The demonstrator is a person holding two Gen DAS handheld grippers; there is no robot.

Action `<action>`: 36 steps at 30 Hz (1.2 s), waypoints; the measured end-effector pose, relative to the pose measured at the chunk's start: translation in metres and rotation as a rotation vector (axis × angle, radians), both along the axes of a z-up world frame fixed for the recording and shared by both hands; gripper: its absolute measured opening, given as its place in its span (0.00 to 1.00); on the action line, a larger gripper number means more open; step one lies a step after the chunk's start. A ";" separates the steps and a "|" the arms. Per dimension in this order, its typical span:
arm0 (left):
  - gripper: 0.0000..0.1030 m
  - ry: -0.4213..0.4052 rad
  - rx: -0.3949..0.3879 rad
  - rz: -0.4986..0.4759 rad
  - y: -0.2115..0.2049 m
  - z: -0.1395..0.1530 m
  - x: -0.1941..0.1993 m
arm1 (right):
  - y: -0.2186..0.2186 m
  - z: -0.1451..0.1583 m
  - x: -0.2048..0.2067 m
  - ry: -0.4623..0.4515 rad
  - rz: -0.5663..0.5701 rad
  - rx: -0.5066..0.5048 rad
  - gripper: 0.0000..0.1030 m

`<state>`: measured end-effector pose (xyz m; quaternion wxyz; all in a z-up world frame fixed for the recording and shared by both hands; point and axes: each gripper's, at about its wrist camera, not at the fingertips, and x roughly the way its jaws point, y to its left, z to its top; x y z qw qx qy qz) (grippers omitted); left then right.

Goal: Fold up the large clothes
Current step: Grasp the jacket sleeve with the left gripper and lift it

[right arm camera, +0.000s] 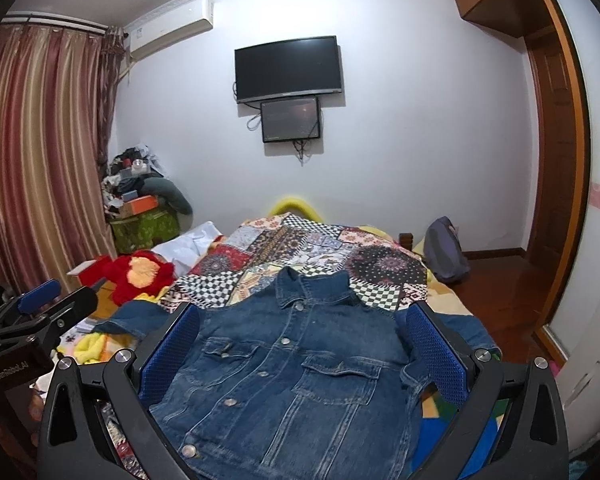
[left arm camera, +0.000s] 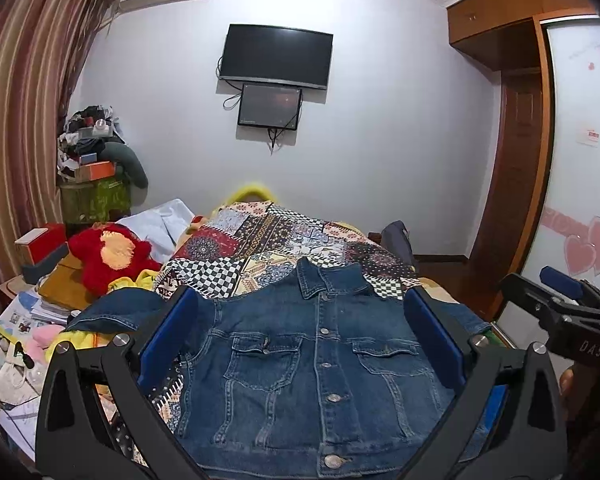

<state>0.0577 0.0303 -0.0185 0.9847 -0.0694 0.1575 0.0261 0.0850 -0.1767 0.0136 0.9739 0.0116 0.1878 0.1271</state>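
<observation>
A dark blue denim jacket [left arm camera: 300,380] [right arm camera: 284,380] lies flat and front up on the patchwork bedspread [left arm camera: 280,232], buttoned, with its collar pointing away from me. One sleeve [left arm camera: 112,312] spreads out to the left and the other [left arm camera: 468,316] to the right. My left gripper [left arm camera: 300,294] hovers over the jacket's near half, open wide, with nothing between its blue pads. My right gripper [right arm camera: 304,308] hangs beside it over the same jacket, also open and holding nothing. Each gripper shows at the edge of the other's view: right gripper [left arm camera: 560,296], left gripper [right arm camera: 40,304].
A red plush toy [left arm camera: 104,256] and piles of books, boxes and papers [left arm camera: 28,320] crowd the bed's left side. A grey backpack [right arm camera: 444,252] sits on the wooden floor at the right, near a wardrobe [left arm camera: 512,160]. A television [left arm camera: 276,56] hangs on the far wall.
</observation>
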 end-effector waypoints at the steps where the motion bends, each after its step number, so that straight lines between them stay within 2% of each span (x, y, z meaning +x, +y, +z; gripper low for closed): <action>1: 1.00 0.004 -0.001 0.001 0.002 -0.001 0.005 | 0.001 0.000 0.005 0.004 -0.005 -0.004 1.00; 9: 1.00 0.093 -0.060 0.044 0.049 -0.020 0.063 | 0.025 -0.010 0.067 0.042 -0.033 -0.080 1.00; 14: 1.00 0.160 -0.071 0.121 0.089 -0.039 0.102 | 0.044 -0.021 0.109 0.080 -0.020 -0.098 1.00; 19: 1.00 0.216 -0.073 0.224 0.134 -0.066 0.137 | 0.070 -0.042 0.160 0.165 0.040 -0.103 1.00; 24: 1.00 0.291 -0.077 0.339 0.176 -0.102 0.163 | 0.106 -0.074 0.210 0.254 0.103 -0.188 1.00; 26: 1.00 0.327 -0.088 0.358 0.191 -0.117 0.168 | 0.113 -0.086 0.226 0.291 0.110 -0.205 1.00; 29: 1.00 0.400 -0.105 0.400 0.216 -0.142 0.171 | 0.129 -0.114 0.254 0.396 0.186 -0.203 1.00; 33: 1.00 0.475 -0.195 0.426 0.250 -0.170 0.169 | 0.140 -0.149 0.283 0.506 0.222 -0.187 1.00; 36: 1.00 0.517 -0.357 0.414 0.279 -0.192 0.161 | 0.147 -0.171 0.298 0.564 0.236 -0.183 1.00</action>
